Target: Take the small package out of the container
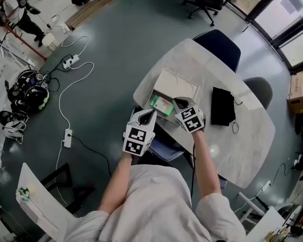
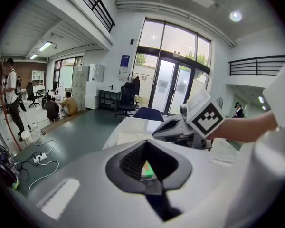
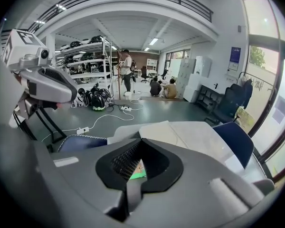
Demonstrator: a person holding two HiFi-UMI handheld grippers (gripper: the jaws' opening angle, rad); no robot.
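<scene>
A small green and white package (image 1: pixel 161 105) lies in the near end of an open beige container (image 1: pixel 179 84) on the white table (image 1: pixel 242 135). My left gripper (image 1: pixel 152 113) hovers just at the package's near-left side, jaws shut and empty. My right gripper (image 1: pixel 177 102) sits at the package's right side, over the container's edge, also shut with nothing in it. In the left gripper view the green package (image 2: pixel 147 169) shows through the gap behind my closed jaws, with the right gripper (image 2: pixel 156 134) beyond. The right gripper view shows the same green package (image 3: pixel 137 175) below its jaws.
A black pouch (image 1: pixel 223 106) lies on the table right of the container. A blue chair (image 1: pixel 217 47) and a grey chair (image 1: pixel 260 89) stand at the far side. Cables and a power strip (image 1: pixel 67 137) run over the floor at left, near helmets (image 1: pixel 28 92).
</scene>
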